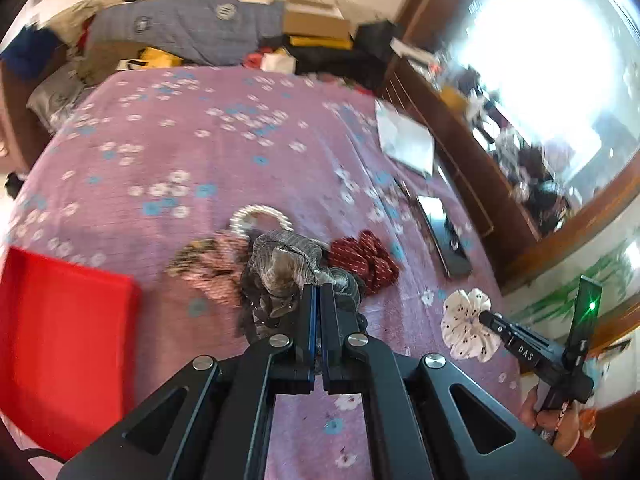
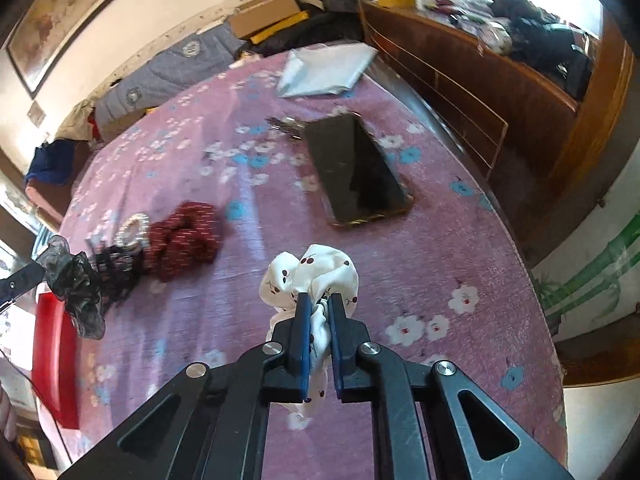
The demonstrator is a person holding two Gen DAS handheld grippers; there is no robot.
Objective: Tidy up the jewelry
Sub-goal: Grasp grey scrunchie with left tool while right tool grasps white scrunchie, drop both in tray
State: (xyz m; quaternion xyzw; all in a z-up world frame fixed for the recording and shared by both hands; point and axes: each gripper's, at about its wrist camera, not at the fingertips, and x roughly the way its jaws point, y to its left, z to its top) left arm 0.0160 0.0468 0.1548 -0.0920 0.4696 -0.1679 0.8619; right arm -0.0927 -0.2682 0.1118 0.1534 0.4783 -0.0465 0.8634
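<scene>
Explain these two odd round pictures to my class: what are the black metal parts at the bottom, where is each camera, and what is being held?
No robot here: a person holds a two-fingered tool in each hand, each with a wide-angle camera looking along its fingers. The left gripper is shut on a grey gauzy scrunchie; the right gripper is shut on a white cherry-print scrunchie. On the purple flowered bedspread lie a dark red scrunchie, a pearl bracelet, a phone and a red tray.
</scene>
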